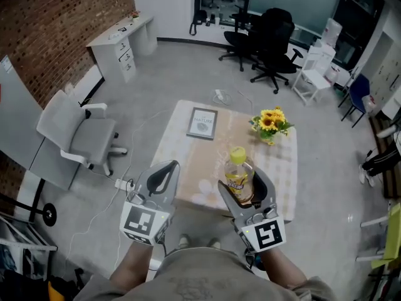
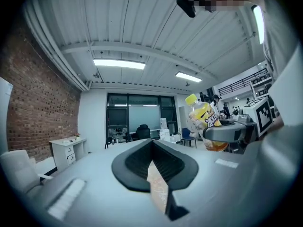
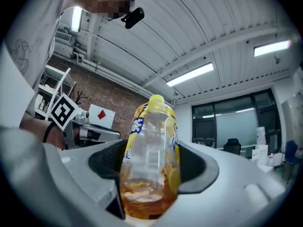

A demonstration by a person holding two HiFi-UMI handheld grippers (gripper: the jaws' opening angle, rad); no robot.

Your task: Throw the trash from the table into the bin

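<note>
Clearly upright at lower centre, the clear yellow-capped plastic bottle (image 1: 237, 173) stands pinched between the right gripper's (image 1: 243, 185) jaws; the left gripper (image 1: 163, 173), just beside it, has its jaws pressed together on nothing.

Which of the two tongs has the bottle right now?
The right tongs: they are clamped on the yellow-capped bottle. The left tongs are shut with nothing between them.
</note>
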